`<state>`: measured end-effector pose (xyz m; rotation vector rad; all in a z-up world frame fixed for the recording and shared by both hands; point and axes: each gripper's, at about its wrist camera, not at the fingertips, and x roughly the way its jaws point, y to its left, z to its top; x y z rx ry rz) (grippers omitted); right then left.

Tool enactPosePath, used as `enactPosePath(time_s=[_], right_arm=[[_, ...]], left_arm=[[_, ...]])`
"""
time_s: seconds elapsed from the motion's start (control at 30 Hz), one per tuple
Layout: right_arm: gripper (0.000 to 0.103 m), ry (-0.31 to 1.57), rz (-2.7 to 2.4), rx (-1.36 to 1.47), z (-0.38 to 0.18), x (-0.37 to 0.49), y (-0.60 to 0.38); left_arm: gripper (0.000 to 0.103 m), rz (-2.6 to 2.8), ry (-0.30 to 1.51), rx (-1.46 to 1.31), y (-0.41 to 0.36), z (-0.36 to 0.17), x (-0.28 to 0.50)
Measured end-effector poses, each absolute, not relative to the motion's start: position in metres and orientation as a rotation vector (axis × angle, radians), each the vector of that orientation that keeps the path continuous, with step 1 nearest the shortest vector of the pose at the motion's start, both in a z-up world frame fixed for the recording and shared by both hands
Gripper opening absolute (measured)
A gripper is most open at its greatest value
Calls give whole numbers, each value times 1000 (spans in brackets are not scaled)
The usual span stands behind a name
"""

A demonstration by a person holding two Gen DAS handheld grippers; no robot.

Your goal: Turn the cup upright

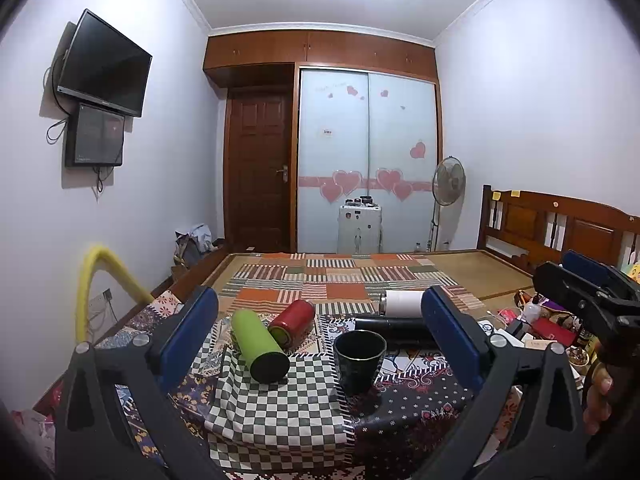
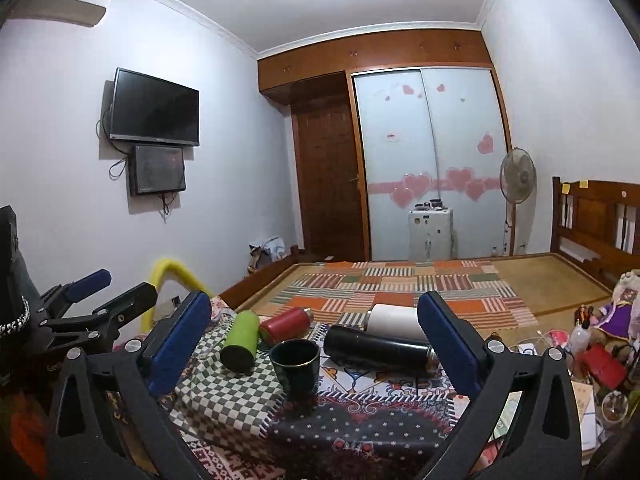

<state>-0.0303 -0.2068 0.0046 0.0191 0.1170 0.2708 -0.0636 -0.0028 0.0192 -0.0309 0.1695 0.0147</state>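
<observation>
- Fingers [image 1: 188,332] of the left gripper [image 1: 320,336] and right gripper [image 2: 316,344] are spread wide, holding nothing.
- Dark cup [image 1: 359,360] stands upright on the patterned bed cover [image 1: 420,412], between green bottle [image 1: 260,346] and black flask [image 1: 390,326].

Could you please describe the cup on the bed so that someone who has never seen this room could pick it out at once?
Start at the patterned cloths spread over the near end of the bed. Four cylindrical bottles lie on their sides there: green, red, black and white. The dark cup stands in front of them, the only short, open-mouthed, upright vessel.
</observation>
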Motion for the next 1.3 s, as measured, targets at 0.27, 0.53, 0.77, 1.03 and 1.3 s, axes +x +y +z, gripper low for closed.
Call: enactPosePath(time_s=[0.27, 0.53, 0.77, 1.03, 1.3], right_arm=[[103, 114, 268, 11, 5, -36, -206], [103, 117, 270, 13, 5, -37, -205], [103, 115, 268, 13, 6, -38, -204], [103, 116, 265, 14, 7, -38, -204], [103, 115, 262, 14, 6, -38, -205]], left_arm=[[103, 12, 171, -34, -3, 18, -63], [103, 2, 181, -41, -2, 16, -60], [103, -7, 175, -31, -5, 17, -60], [103, -13, 170, -28, -5, 19, -61], [103, -34, 168, -25, -4, 19, -60]])
